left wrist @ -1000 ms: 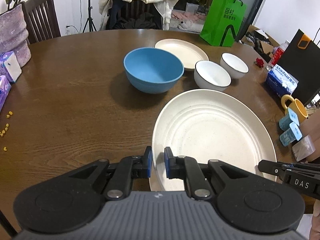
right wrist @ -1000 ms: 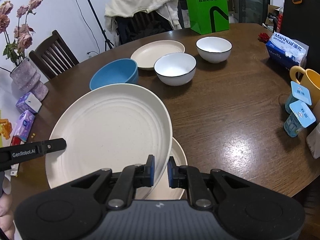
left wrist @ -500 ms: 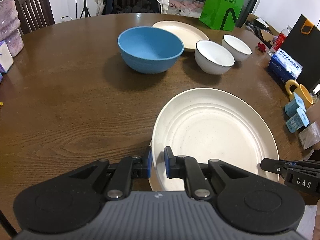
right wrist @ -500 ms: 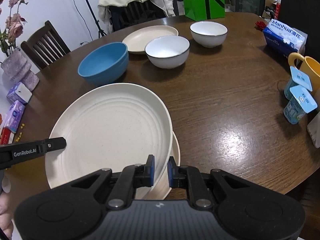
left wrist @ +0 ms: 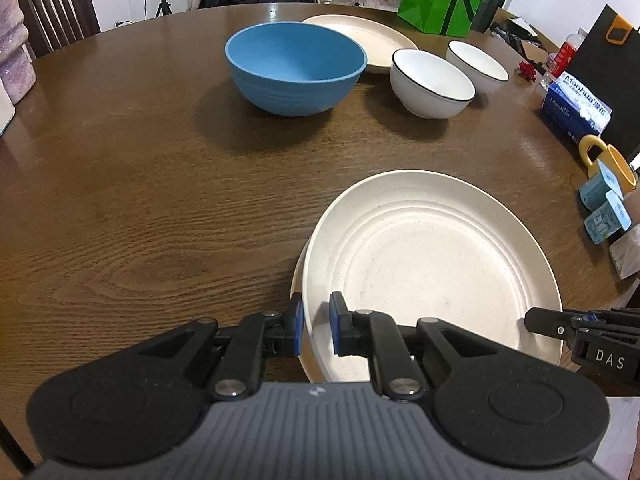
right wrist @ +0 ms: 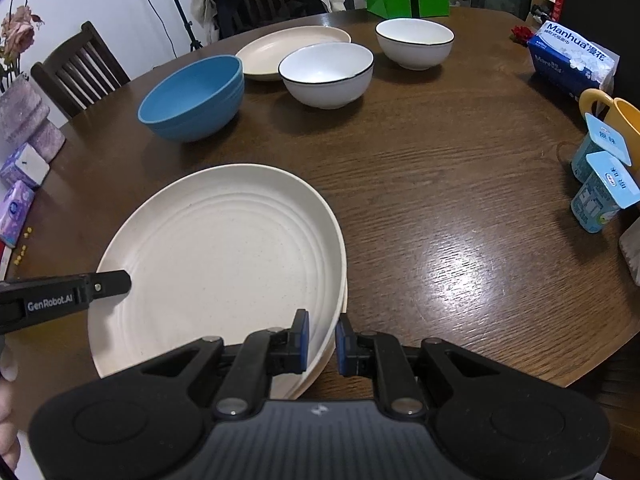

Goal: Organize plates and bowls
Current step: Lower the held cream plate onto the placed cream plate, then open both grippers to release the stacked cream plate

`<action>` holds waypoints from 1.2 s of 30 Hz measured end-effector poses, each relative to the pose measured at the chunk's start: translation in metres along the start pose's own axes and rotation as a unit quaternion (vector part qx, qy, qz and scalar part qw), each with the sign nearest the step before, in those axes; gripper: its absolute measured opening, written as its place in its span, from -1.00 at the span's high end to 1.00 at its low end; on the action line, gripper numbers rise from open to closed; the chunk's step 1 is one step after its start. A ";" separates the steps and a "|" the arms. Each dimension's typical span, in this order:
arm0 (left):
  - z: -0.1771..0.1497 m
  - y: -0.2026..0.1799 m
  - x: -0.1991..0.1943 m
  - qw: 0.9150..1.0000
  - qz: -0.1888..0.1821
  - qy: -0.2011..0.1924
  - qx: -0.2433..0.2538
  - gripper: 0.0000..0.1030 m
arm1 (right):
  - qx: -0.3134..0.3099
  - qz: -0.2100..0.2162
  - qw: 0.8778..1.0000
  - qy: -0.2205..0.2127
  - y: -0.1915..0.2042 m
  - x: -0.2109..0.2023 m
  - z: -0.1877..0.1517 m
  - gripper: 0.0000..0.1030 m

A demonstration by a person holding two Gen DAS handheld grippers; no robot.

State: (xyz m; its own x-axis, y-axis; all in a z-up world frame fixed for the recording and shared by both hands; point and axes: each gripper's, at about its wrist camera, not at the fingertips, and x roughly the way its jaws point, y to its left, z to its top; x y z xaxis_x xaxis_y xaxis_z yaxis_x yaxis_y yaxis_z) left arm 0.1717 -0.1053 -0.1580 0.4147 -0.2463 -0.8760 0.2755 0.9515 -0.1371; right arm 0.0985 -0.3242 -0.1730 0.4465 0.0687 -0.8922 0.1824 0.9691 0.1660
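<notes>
Both claws pinch the large cream plate: left gripper on its left rim, right gripper on its right; beneath sits a second plate (only edges show), near the table edge.

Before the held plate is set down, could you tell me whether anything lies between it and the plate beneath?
Nothing visible does: the large cream plate, pinched by both grippers, sits just above the lower plate.

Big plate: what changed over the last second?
Both grippers, left and right, lowered the big plate toward the plate underneath, closing the gap. Both stayed clamped on its rim. Bowls and far plate unmoved.
</notes>
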 end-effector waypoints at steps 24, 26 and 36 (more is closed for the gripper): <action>-0.008 -0.014 0.014 0.999 0.025 0.001 0.024 0.73 | -0.085 -0.053 0.995 -0.008 0.015 0.017 -0.006 0.70; -0.008 -0.016 0.013 0.999 0.029 0.001 0.027 0.73 | -0.094 -0.060 0.994 -0.008 0.017 0.019 -0.006 0.70; -0.005 -0.025 0.011 0.998 0.054 0.011 0.041 0.72 | -0.117 -0.078 0.990 0.002 0.026 0.025 -0.004 0.66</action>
State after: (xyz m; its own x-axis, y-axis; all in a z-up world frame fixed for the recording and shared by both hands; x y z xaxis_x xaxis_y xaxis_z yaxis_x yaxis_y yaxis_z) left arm 0.1648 -0.1305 -0.1670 0.4270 -0.1385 -0.8936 0.2999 0.9540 -0.0045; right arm 0.1112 -0.2961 -0.1924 0.4252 -0.0864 -0.9010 0.0410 0.9963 -0.0762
